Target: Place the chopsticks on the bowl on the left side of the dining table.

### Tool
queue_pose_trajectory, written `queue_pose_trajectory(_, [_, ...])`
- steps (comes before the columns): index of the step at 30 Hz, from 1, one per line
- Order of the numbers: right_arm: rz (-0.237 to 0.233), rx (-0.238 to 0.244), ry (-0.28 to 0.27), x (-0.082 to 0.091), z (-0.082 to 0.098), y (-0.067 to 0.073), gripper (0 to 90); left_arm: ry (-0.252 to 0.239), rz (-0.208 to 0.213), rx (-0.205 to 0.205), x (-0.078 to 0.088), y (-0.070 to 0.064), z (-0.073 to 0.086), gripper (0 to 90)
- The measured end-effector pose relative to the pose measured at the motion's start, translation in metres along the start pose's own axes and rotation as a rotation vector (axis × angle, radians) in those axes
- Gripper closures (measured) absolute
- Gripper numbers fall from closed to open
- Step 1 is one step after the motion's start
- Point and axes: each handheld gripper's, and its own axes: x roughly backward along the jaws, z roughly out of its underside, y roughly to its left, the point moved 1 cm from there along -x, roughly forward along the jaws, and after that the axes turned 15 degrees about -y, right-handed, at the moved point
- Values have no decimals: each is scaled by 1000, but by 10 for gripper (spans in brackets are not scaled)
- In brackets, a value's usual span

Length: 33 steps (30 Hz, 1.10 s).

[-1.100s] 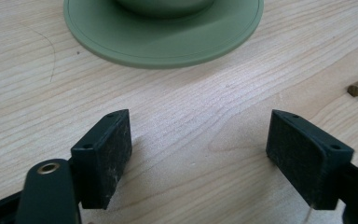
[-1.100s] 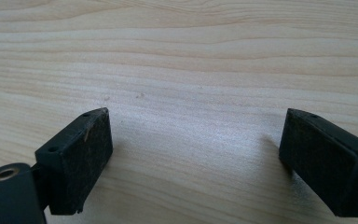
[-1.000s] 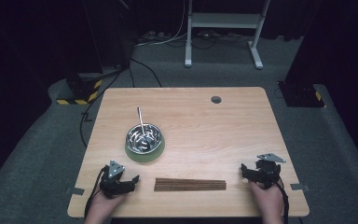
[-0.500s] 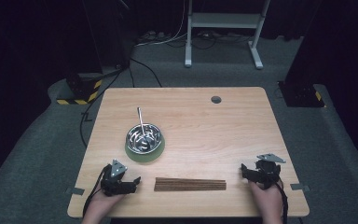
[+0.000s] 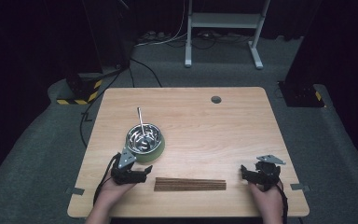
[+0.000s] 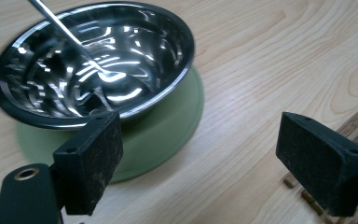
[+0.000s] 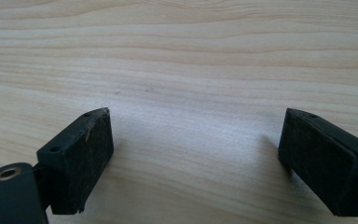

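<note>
- Your left hand-held gripper has just been opening its jaws; they stand released, nothing between them, just beside the steel bowl on its green saucer.
- The bowl, with a spoon leaning in it, sits on the tabletop near your left hand.
- The wooden strip bundle lies between both hands.
- Your right hand-held gripper rests released over bare wood.
- Judged step: approach. Next, pick your target and line the jaws around it.
</note>
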Motion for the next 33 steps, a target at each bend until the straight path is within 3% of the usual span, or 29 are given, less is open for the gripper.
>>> queue_pose_trajectory(2, [-10,14,-4,1,1,3,99,27,5,-18,-3,-4,3,137])
queue_pose_trajectory(3, [-22,20,6,2,1,5,99,26,6,-9,-3,-5,3,130])
queue_pose_trajectory(4, [-19,16,2,2,1,7,100,9,13,25,-3,-6,4,120])
queue_pose_trajectory(6, [-35,18,11,3,1,11,121,10,19,31,-3,-5,5,119])
queue_pose_trajectory(11, [-48,30,-1,3,1,15,144,7,89,27,-5,-12,5,119])
queue_pose_trajectory(18, [-24,9,-7,3,2,16,147,-6,138,33,-7,-23,2,148])
queue_pose_trajectory(20, [-24,9,-7,3,2,16,147,8,129,28,-8,-25,2,162])
queue_pose_trajectory(23, [-23,8,-6,3,2,16,148,24,123,21,-10,-27,5,218])
queue_pose_trajectory(25, [-20,16,-12,3,2,15,151,9,120,15,-9,-27,6,329])
queue_pose_trajectory(28, [-18,16,-13,3,2,15,157,1,147,6,-7,-28,7,453])
queue_pose_trajectory(33, [-16,11,-12,3,2,15,160,30,225,11,-9,-31,11,554])
